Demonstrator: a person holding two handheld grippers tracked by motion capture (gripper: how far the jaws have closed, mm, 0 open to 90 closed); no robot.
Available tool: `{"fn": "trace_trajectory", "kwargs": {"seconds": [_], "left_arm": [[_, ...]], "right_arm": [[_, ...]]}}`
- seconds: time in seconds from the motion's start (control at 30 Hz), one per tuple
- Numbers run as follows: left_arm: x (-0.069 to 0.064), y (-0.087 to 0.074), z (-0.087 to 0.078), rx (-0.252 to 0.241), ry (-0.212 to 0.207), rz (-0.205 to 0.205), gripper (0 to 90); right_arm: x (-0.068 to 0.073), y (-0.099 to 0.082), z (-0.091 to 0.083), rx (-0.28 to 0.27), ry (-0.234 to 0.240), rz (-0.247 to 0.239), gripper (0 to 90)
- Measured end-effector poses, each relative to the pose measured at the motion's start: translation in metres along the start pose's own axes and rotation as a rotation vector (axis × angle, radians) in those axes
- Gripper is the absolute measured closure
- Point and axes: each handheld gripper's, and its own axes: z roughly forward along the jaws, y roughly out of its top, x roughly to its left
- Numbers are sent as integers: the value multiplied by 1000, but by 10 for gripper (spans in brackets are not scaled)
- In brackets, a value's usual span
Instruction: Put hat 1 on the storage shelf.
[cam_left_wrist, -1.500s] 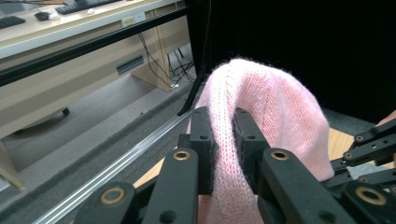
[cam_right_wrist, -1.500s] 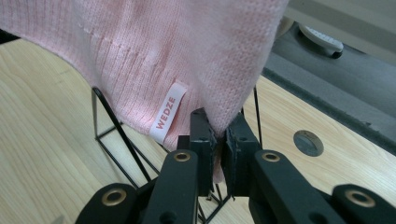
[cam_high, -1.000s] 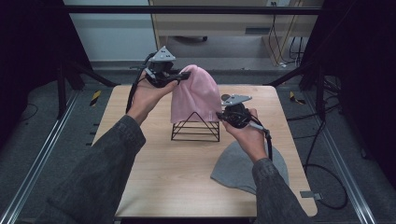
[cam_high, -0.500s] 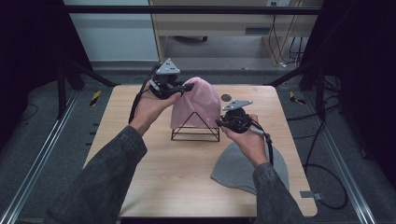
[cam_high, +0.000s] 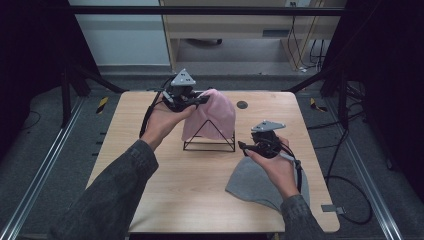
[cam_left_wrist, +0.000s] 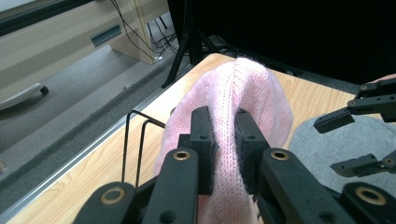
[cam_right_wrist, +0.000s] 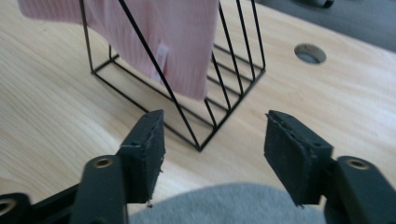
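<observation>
Draping over the wire rack (cam_high: 209, 140), the pink hat (cam_high: 212, 117) is being pinched by the left gripper (cam_high: 192, 101); the right gripper (cam_high: 250, 146) is being held spread above the grey hat (cam_high: 255, 185).

High cam overhead, fwd-down; tongs cams close, prob. sharing wire rack (cam_high: 209, 136).

We are looking at a wooden table (cam_high: 200, 200) showing a round hole (cam_high: 242, 104) near its far edge, cables (cam_high: 306, 40) hanging beside a pale cabinet (cam_high: 225, 25) behind, striped tape (cam_high: 102, 104) lying on the grey floor (cam_high: 125, 85).
</observation>
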Motion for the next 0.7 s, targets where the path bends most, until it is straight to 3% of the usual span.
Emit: {"fn": "trace_trajectory", "kwargs": {"seconds": [0.17,0.4,0.5,0.7], "left_arm": [[0,0,-1,0,-9,-11,802],[-3,-3,2,27,3,2,798],[-5,-7,2,26,1,-1,797],[-3,-15,3,35,2,-30,792]], "right_arm": [[6,-20,4,12,35,2,292],[6,-38,8,14,33,22,198],[1,-41,6,-8,44,80,200],[-1,-51,9,28,33,89,201]]}}
